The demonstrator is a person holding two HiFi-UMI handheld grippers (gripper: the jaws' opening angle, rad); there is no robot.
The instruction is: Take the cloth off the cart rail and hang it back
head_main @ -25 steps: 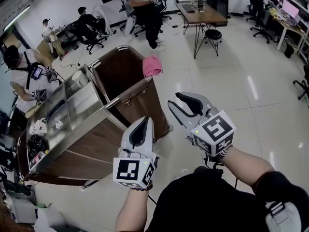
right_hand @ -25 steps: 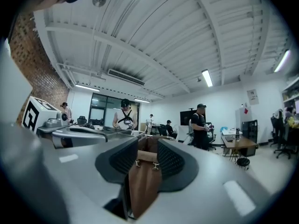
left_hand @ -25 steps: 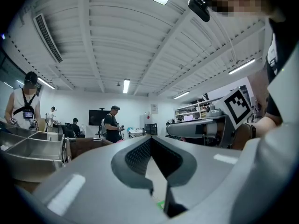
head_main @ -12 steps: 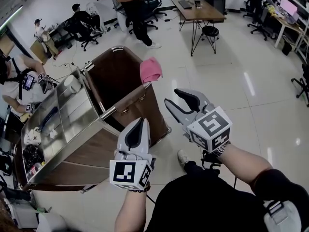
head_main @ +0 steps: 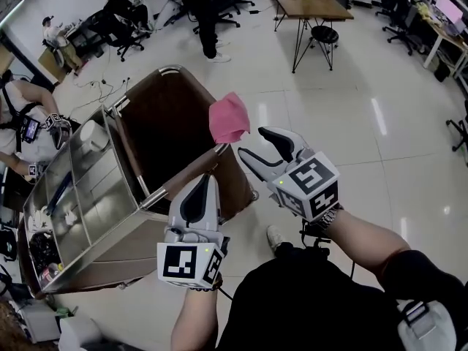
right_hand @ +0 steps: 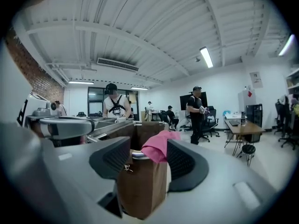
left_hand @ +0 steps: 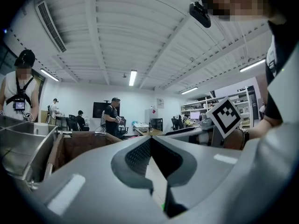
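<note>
While the pink cloth (head_main: 229,117) hangs over the cart rail (head_main: 186,175), the reach is judged under way: the right gripper (head_main: 256,142) is aimed at it, jaws just opened wide with nothing gripped; the left gripper (head_main: 202,181) is shut and empty. A pinch is needed next.

No words, numbers or brand names can be read anywhere. The cube of the left hand-held gripper (head_main: 206,176) bears a black-and-white square marker (head_main: 191,260), a block pattern with no lettering. The right hand-held gripper (head_main: 254,142) carries the same kind of pattern on its cube. On the far wall beyond the cart (head_main: 131,244), a small wall notice (left_hand: 160,103) shows a red mark; its print is too small to read.
</note>
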